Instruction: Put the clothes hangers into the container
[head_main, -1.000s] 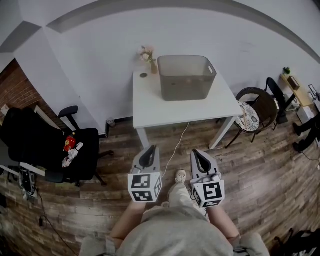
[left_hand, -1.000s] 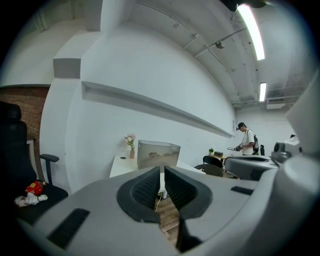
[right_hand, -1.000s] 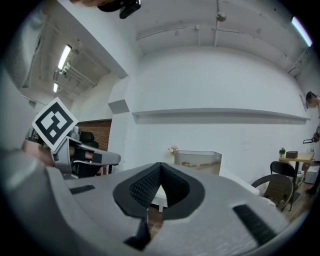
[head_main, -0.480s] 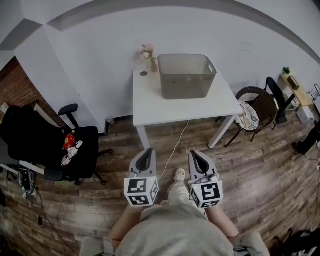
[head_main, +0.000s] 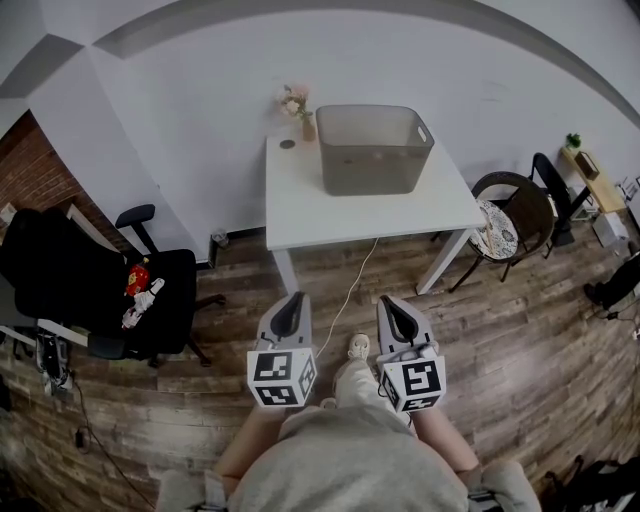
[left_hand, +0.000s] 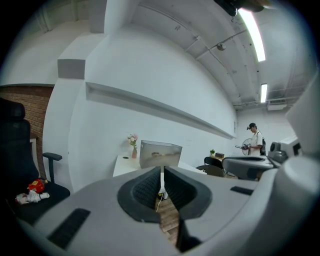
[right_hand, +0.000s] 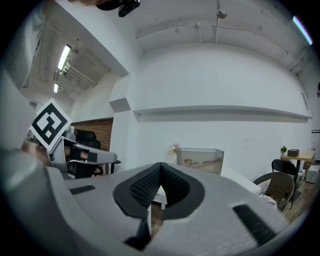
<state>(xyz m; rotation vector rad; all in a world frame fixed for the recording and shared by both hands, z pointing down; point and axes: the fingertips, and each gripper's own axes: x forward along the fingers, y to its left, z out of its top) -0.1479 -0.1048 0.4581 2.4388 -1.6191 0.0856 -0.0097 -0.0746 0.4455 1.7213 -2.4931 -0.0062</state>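
Note:
The translucent grey container (head_main: 373, 150) stands at the back of a white table (head_main: 360, 215) across the room. It also shows in the left gripper view (left_hand: 160, 154) and the right gripper view (right_hand: 200, 160). Brownish shapes show faintly through its wall; I cannot tell what they are. No clothes hanger is clearly in view outside it. My left gripper (head_main: 291, 302) and right gripper (head_main: 391, 304) are side by side over the wooden floor, well short of the table. Both are shut with nothing between the jaws (left_hand: 162, 172) (right_hand: 160, 169).
A small vase of flowers (head_main: 296, 108) and a small round item (head_main: 288, 145) sit at the table's back left. A black office chair (head_main: 100, 290) carrying a red toy is at the left, a round chair (head_main: 510, 225) at the right. A cable (head_main: 352, 285) runs along the floor. A person (left_hand: 255, 137) stands far off.
Both grippers have drifted slightly, the left one a little leftward. The table and container sit a touch higher in the head view. Nothing was taken or let go.

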